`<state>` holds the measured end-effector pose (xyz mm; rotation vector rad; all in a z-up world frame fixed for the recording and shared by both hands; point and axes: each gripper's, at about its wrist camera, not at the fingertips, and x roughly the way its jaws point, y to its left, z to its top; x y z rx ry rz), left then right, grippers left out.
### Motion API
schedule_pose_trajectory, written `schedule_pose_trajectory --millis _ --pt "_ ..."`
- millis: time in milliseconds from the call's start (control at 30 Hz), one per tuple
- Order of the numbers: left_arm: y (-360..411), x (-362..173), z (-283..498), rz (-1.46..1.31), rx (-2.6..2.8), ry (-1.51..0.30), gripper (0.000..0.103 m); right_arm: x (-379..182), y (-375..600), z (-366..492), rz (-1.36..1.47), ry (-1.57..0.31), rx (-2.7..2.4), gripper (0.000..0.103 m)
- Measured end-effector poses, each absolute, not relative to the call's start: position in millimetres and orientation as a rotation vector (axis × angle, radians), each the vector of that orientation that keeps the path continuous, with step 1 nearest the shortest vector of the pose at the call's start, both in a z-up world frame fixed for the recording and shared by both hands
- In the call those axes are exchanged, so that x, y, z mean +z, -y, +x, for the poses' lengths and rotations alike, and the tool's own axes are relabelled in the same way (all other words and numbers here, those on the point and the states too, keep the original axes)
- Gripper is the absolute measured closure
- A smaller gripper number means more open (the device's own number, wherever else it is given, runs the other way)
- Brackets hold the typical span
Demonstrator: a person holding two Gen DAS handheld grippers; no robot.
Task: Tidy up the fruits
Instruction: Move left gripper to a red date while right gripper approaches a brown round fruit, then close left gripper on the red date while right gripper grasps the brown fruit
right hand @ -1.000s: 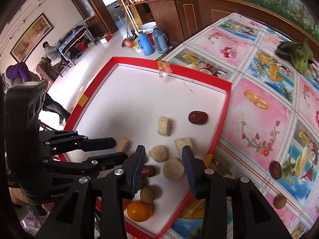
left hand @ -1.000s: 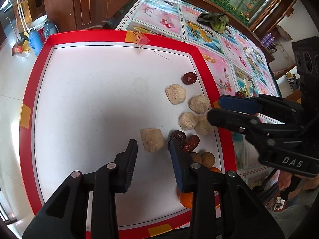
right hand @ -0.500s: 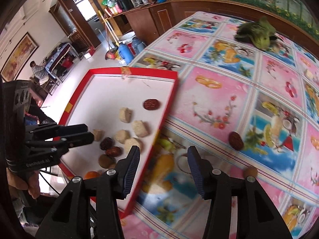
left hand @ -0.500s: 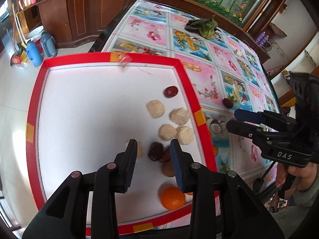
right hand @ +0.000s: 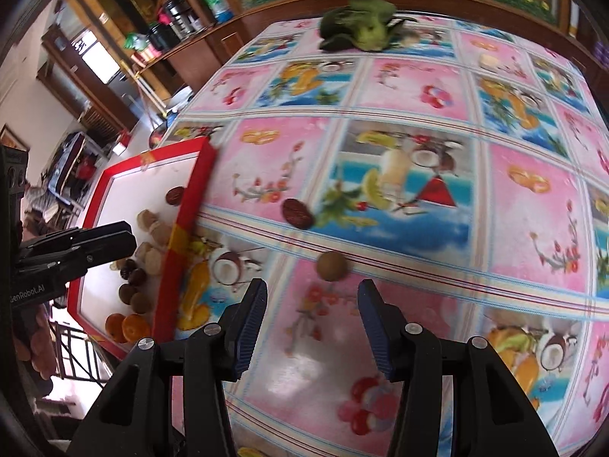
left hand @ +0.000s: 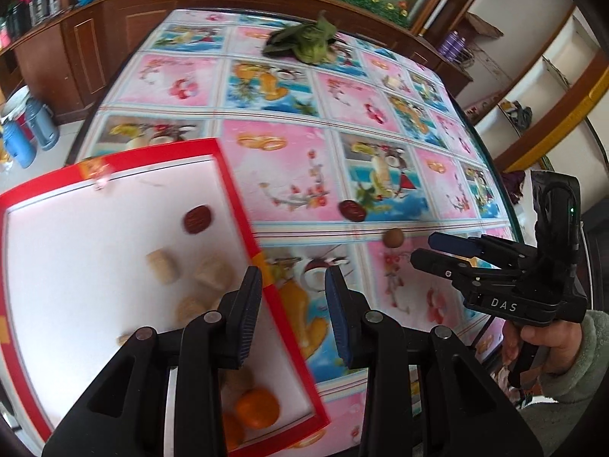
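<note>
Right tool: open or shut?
Open. The right tool shows a wide empty gap between its fingers, aimed at the small brown fruit on the tablecloth.

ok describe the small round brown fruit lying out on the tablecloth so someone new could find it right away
Start at the red tray on the flowery tablecloth, then look outside it, toward the open right gripper. Two loose fruits lie there: the longan is the one nearer the gripper. It is round, smooth and tan, while its neighbour, the date, is dark red, oval and wrinkled.
</note>
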<state>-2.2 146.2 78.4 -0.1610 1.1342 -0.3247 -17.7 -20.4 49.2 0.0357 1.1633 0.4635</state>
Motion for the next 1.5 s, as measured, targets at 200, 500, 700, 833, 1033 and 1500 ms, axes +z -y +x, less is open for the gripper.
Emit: schedule_pose_trajectory --millis 200,500,700,833,1033,1500 --pt "-108.9 69.8 18.0 -0.116 -0.378 -1.165 0.072 41.7 34.4 -11.5 0.044 -1.180 0.433 0.053" --pt "-82.3 51.2 45.6 -0.064 -0.396 -1.215 0.072 24.1 4.2 5.4 -0.017 -1.199 0.469 0.070" --pt "-63.3 39.6 59.0 -0.023 -0.428 -1.239 0.072 18.0 16.5 3.8 -0.016 -1.211 0.447 0.081" --pt "-47.2 31.2 64.4 0.019 -0.447 -1.249 0.072 18.6 35.9 2.0 0.005 -1.220 0.412 0.081" --pt "-35.3 23.5 70.8 0.045 -0.452 -1.252 0.072 19.3 59.8 -3.3 0.029 -1.226 0.374 0.081" --pt "-51.3 25.1 62.5 -0.084 -0.423 -1.228 0.084 30.1 56.8 -8.2 0.015 -1.202 0.407 0.081"
